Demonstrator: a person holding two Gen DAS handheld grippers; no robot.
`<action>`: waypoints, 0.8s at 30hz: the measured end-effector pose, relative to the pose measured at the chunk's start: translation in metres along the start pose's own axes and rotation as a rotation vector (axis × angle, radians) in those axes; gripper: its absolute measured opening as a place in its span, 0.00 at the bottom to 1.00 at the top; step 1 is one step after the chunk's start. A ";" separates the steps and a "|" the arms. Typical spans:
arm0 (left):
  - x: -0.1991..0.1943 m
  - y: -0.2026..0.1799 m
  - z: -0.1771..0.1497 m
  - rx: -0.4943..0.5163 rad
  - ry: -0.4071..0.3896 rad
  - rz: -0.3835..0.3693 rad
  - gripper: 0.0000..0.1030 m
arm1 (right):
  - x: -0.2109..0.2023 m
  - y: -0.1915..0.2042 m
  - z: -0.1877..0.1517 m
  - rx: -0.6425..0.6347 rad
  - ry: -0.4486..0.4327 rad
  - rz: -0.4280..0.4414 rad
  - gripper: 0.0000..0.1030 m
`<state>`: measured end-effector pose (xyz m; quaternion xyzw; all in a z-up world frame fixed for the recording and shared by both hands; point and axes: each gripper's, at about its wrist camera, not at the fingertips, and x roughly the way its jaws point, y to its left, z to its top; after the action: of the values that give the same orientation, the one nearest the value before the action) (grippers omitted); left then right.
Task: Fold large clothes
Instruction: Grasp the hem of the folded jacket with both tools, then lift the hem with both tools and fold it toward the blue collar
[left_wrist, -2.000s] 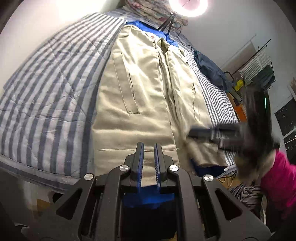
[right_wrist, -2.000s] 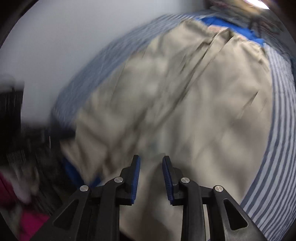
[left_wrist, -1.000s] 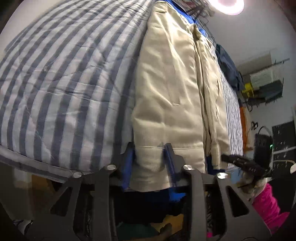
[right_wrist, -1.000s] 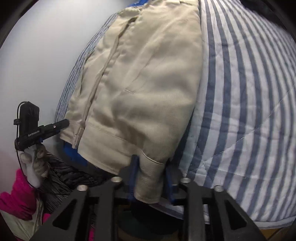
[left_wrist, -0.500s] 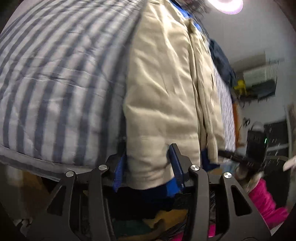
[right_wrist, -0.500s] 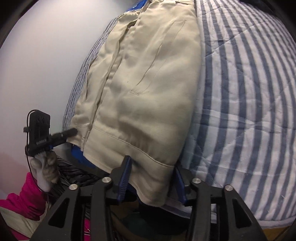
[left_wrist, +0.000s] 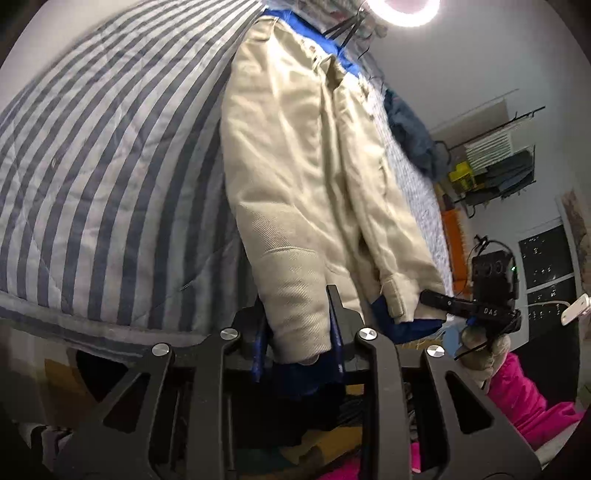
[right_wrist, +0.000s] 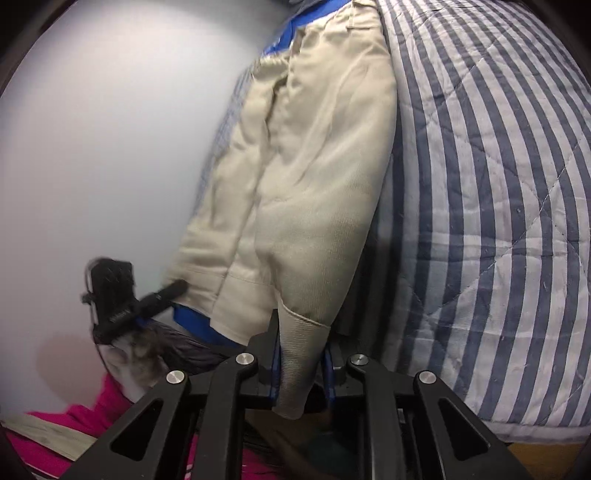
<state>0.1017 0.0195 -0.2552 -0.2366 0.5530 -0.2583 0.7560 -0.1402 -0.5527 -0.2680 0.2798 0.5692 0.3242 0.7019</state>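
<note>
A large beige jacket with blue lining (left_wrist: 310, 173) lies lengthwise on a blue-and-white striped quilt (left_wrist: 92, 158), its hem hanging over the near bed edge. My left gripper (left_wrist: 297, 325) is shut on the hem's left corner. My right gripper (right_wrist: 301, 354) is shut on the hem's right corner of the jacket (right_wrist: 314, 166), at the ribbed cuff. The fabric is lifted off the quilt (right_wrist: 498, 221) near both grippers. The right gripper also shows in the left wrist view (left_wrist: 443, 301), and the left gripper in the right wrist view (right_wrist: 166, 291).
A ring light (left_wrist: 406, 11) stands past the bed's far end. A dark blue garment (left_wrist: 410, 133) lies on the bed's right side. A rack with clothes (left_wrist: 498, 166) and an orange box (left_wrist: 452, 243) stand to the right. A white wall (right_wrist: 110, 147) is beside the bed.
Both grippers closed on the jacket's hem corners, after moving in from open positions above it. The hem has since been lifted and the fabric pulled taut toward me.
</note>
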 end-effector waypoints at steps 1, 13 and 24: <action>0.000 -0.003 0.004 -0.004 -0.007 -0.008 0.25 | -0.002 0.000 0.001 0.009 -0.007 0.016 0.16; -0.014 -0.030 0.062 -0.031 -0.129 -0.087 0.25 | -0.034 0.013 0.046 0.100 -0.130 0.137 0.15; 0.018 -0.036 0.135 -0.035 -0.179 -0.063 0.24 | -0.020 0.024 0.136 0.070 -0.197 0.026 0.16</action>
<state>0.2310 -0.0093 -0.2078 -0.2890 0.4799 -0.2500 0.7898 -0.0135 -0.5562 -0.2103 0.3421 0.5049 0.2840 0.7399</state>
